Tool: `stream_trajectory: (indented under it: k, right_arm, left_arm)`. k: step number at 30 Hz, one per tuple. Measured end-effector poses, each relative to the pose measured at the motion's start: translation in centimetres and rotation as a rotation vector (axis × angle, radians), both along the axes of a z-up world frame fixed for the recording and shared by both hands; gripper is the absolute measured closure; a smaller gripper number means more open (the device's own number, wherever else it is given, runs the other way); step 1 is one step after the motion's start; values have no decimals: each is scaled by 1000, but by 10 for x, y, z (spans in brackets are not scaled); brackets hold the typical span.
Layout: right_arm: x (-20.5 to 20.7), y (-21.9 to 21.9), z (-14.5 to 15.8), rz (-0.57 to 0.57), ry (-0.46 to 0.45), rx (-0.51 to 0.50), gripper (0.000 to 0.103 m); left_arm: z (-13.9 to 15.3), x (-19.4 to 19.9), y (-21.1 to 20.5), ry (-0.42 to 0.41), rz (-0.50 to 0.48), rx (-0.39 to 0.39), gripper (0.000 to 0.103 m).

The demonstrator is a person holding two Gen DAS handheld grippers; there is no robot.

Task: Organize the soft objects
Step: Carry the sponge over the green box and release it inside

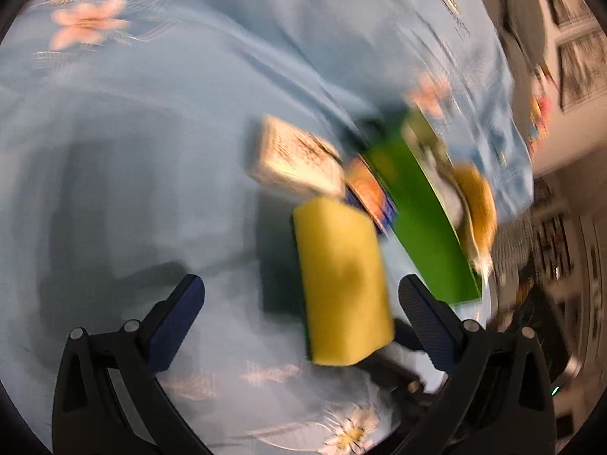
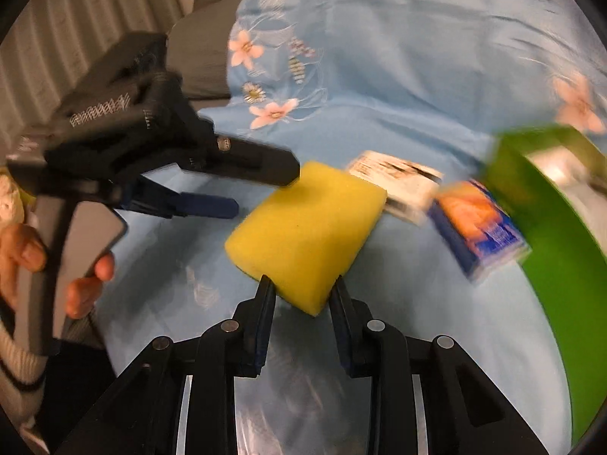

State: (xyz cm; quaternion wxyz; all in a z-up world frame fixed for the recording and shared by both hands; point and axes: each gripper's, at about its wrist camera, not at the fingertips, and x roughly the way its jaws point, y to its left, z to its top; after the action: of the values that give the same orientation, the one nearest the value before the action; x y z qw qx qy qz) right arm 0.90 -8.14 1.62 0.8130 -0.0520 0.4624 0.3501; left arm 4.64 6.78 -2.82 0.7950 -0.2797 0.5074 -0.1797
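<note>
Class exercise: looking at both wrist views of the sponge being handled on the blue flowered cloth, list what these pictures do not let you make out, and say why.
- Print on the white packet and the blue-orange packet: motion blur in both views.
- Contents of the green bin: blurred in the left view, cut by the edge in the right view.
- Yellow sponge underside: hidden in the right view.
- Right gripper pad contact: blurred at the sponge's corner.
</note>
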Motion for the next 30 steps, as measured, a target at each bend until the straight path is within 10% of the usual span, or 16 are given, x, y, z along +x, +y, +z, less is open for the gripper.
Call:
stream_trajectory:
  k: [10,17,21,30]
  right_arm:
    - [-42,-67,6,-66,-37,-50,72]
    - [-32,-79,-12,-82,25,-57,67]
    - [-29,-81,-12,-107,17,-60,46]
    - [-30,-74,-13,-76,-14,-36,59]
  left_arm:
    - [-9,-11,-97,-23,-245,49,4]
    - [-8,-8,-107,-80,-227,171,37]
    - [-9,-11,-110,-106,-244,214,40]
    - [-12,-13,-113,-116,-223,224,46]
